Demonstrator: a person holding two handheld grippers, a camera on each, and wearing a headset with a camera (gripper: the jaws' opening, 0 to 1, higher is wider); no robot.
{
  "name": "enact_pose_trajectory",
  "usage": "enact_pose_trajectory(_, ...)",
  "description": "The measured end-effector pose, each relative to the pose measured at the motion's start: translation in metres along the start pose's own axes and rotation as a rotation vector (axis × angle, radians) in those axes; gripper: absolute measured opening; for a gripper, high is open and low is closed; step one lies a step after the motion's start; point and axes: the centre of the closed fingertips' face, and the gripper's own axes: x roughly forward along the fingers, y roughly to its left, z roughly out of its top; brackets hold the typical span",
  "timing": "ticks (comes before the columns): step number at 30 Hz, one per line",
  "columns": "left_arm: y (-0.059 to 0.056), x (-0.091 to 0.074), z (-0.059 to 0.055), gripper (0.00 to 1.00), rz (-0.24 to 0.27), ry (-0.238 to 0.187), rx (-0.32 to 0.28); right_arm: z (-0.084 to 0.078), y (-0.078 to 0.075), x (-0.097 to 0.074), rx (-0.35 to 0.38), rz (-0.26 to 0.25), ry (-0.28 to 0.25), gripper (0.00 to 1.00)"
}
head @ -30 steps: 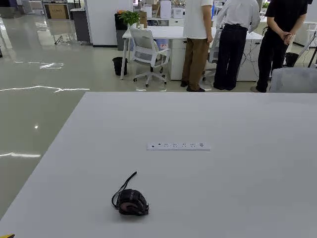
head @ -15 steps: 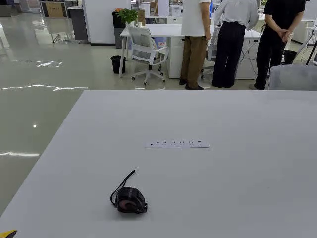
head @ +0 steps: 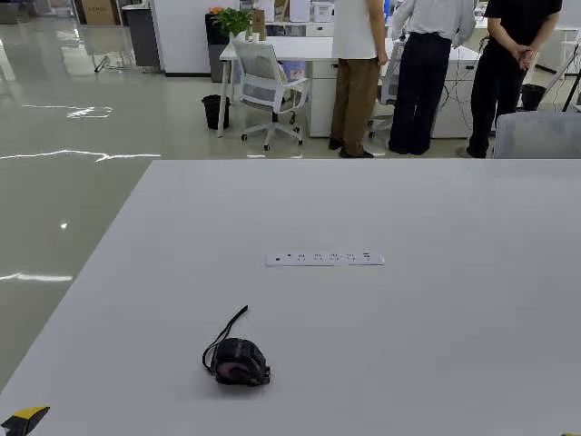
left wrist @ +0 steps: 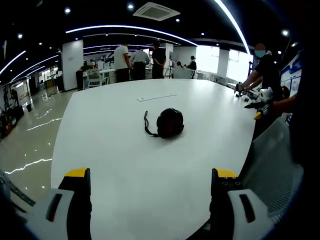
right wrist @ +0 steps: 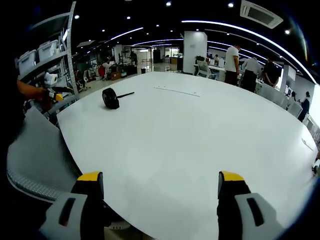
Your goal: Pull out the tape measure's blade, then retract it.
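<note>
A black tape measure (head: 238, 361) with a black wrist strap lies on the white table (head: 436, 300), its blade wound in. In the left gripper view the tape measure (left wrist: 170, 122) sits ahead of my open left gripper (left wrist: 148, 181), well beyond the yellow-tipped fingers. A yellow fingertip (head: 25, 417) of the left gripper pokes in at the head view's bottom left corner. My right gripper (right wrist: 160, 186) stands open near the table's edge, with the tape measure (right wrist: 110, 98) far off to its left. Nothing is between either pair of fingers.
A white power strip (head: 324, 259) is set flat into the table beyond the tape measure. A grey mesh chair (right wrist: 35, 155) stands by the table edge. Three people (head: 425, 73) stand at a desk past the table's far edge.
The head camera has tipped down a little, so the table and tape measure sit higher in view. The left gripper's yellow fingertip has come further into the bottom left corner.
</note>
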Motion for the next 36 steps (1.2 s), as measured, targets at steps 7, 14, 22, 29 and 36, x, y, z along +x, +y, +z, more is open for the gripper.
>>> enact_pose_trajectory(7,-0.005,0.015,0.017,0.97,-0.044,0.008,0.044,0.011,0.000,0.012,-0.028,0.024,0.000,0.98)
enact_pose_trajectory(14,-0.007,0.030,0.039,0.97,-0.069,0.001,0.086,0.024,0.000,0.020,-0.054,0.039,-0.003,0.98)
enact_pose_trajectory(22,-0.011,0.043,0.063,0.96,-0.101,-0.031,0.108,0.035,-0.001,0.029,-0.078,0.060,-0.006,0.98)
enact_pose_trajectory(29,-0.011,0.053,0.069,0.97,-0.116,-0.021,0.142,0.042,0.003,0.035,-0.092,0.073,-0.003,0.97)
enact_pose_trajectory(36,-0.011,0.059,0.087,0.98,-0.131,-0.042,0.166,0.053,0.008,0.041,-0.100,0.086,-0.020,0.98)
